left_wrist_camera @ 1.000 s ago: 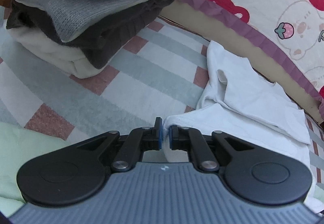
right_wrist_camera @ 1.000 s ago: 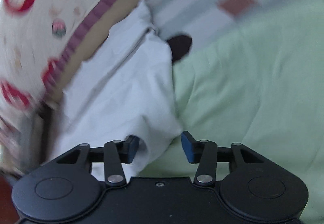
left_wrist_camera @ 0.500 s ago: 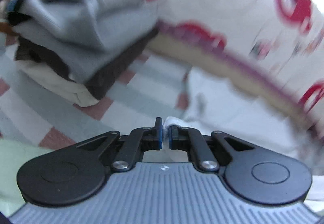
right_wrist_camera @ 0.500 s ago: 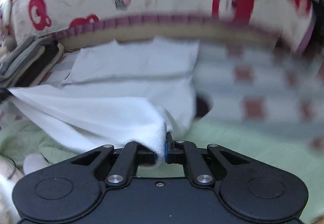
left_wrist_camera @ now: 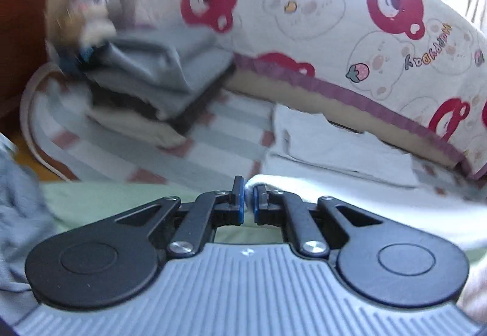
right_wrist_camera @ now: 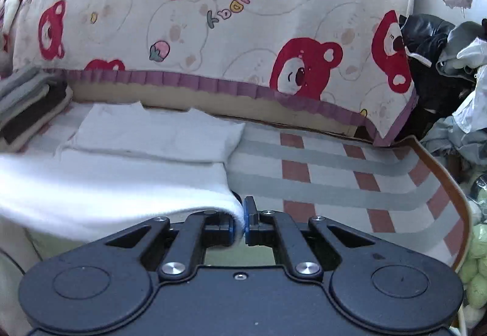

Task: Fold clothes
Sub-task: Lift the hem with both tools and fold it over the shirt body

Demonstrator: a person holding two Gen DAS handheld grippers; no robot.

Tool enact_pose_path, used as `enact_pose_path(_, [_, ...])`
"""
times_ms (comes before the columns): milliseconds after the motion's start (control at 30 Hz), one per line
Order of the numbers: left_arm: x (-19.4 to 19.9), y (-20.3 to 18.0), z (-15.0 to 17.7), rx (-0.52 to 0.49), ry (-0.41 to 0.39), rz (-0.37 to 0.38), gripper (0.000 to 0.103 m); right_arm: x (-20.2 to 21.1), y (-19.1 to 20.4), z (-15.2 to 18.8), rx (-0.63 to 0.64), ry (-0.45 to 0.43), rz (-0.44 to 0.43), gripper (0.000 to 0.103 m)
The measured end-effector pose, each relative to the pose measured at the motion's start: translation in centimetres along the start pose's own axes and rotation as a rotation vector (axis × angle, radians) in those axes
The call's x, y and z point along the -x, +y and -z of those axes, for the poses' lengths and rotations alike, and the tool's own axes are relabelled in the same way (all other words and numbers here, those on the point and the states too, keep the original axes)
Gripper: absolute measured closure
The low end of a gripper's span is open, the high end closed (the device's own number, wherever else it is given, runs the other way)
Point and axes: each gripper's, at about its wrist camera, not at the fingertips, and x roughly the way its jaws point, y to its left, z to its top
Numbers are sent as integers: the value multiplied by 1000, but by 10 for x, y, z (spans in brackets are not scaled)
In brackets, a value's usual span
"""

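A white garment (right_wrist_camera: 121,184) lies partly folded on a striped bed cover (right_wrist_camera: 334,178). My right gripper (right_wrist_camera: 242,219) is shut on its near right corner and holds the edge lifted. My left gripper (left_wrist_camera: 248,199) is shut on the near left corner of the same white garment (left_wrist_camera: 350,193), which stretches away to the right. The garment's far part (left_wrist_camera: 334,147) rests flat by the bear-print quilt.
A stack of folded grey, brown and cream clothes (left_wrist_camera: 158,83) sits at the back left; it also shows in the right wrist view (right_wrist_camera: 27,105). A bear-print quilt (right_wrist_camera: 228,25) rises behind. Green fabric (left_wrist_camera: 121,199) lies under the grippers. Dark clothes (right_wrist_camera: 441,62) pile at right.
My right gripper closed on the garment's corner. Both grippers lifted the near edge of the garment and pulled back, so the views now look level across the bed.
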Motion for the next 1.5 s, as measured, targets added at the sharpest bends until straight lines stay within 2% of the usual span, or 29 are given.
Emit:
enact_pose_path(67, [7,-1,16,11,32,-13,98,-16,-7,19,-22,71,0,98])
enact_pose_path(133, [2,-4,28,-20,77,-43,98,-21,-14,24,-44,85,8,98])
enact_pose_path(233, [16,-13,20,-97,13,-48,98,-10,-18,11,-63,20,-16,98])
enact_pose_path(300, [16,-14,13,-94,5,-55,98,-7,-15,12,-15,0,-8,98])
enact_pose_path(400, [5,-9,13,-56,33,-74,98,-21,-23,17,-50,39,-26,98])
enact_pose_path(467, [5,-6,14,-39,26,-64,98,-23,-26,22,-75,51,-35,98])
enact_pose_path(600, [1,-9,13,-56,-4,-66,98,-22,-22,24,-34,44,-46,98])
enact_pose_path(767, [-17,-12,-10,-73,-38,-26,97,-32,-37,2,-31,9,-84,98])
enact_pose_path(900, [-38,-29,-44,-141,-80,-10,97,-47,-47,-31,-23,-44,-115,98])
enact_pose_path(1100, [-105,-49,-98,-165,-74,11,97,-108,-68,-90,-35,-85,-171,92])
enact_pose_path(1233, [-173,-61,-127,-189,-56,-6,97,-168,-72,-132,-27,-40,-181,90])
enact_pose_path(1333, [-225,-72,-144,-235,-70,-35,97,-211,-60,-158,-6,-4,-147,90])
enact_pose_path(1500, [-314,-78,-167,-244,-44,-55,97,-287,-57,-194,-58,52,-121,90])
